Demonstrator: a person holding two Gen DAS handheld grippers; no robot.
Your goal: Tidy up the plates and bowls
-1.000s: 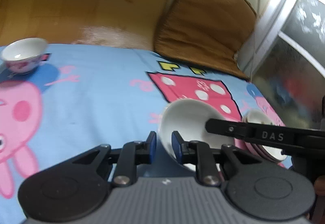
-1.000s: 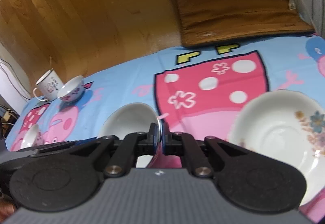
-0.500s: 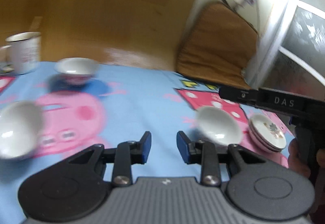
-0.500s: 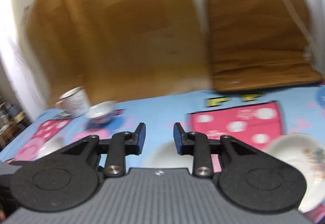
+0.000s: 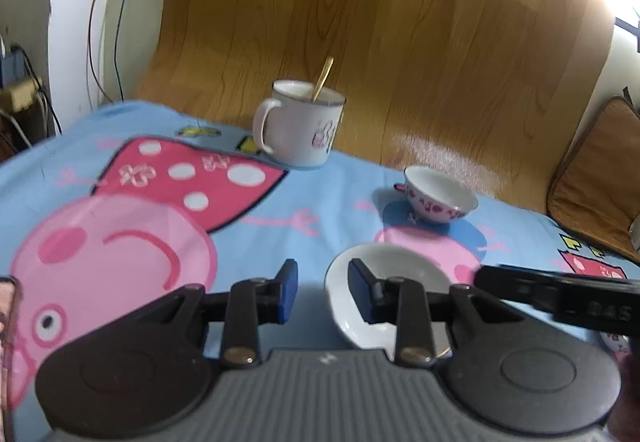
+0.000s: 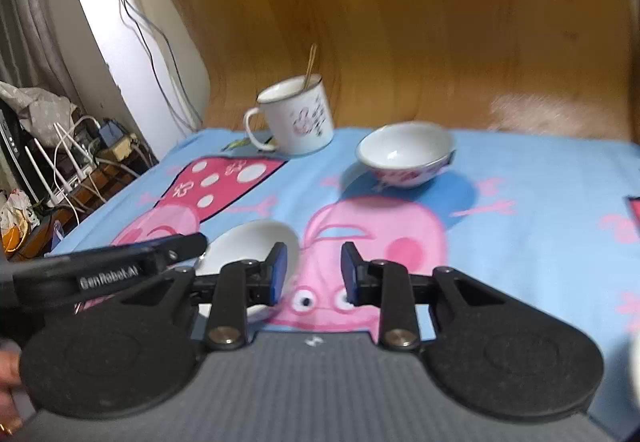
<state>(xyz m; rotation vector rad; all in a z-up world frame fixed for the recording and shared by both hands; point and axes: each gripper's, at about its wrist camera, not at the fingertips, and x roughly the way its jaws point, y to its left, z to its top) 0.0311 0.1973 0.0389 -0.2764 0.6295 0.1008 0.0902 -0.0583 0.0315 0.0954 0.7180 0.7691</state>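
Note:
A plain white bowl (image 5: 396, 270) lies on the blue cartoon tablecloth, just in front of my open left gripper (image 5: 323, 292); its right finger overlaps the bowl's rim. The same bowl (image 6: 252, 248) shows left of my open, empty right gripper (image 6: 313, 274). A white bowl with pink flowers (image 5: 438, 199) stands farther back, upright; it also shows in the right wrist view (image 6: 404, 155). Nothing is held by either gripper.
A white enamel mug (image 5: 300, 127) with a spoon stands at the table's far edge by the wooden wall; it also shows in the right wrist view (image 6: 296, 119). A brown cushion (image 5: 600, 193) is at the right. Cables and routers (image 6: 60, 161) sit left of the table.
Both grippers opened and let go of the white bowl by the plates, then swung left. They now face the mug, the flowered bowl and another white bowl.

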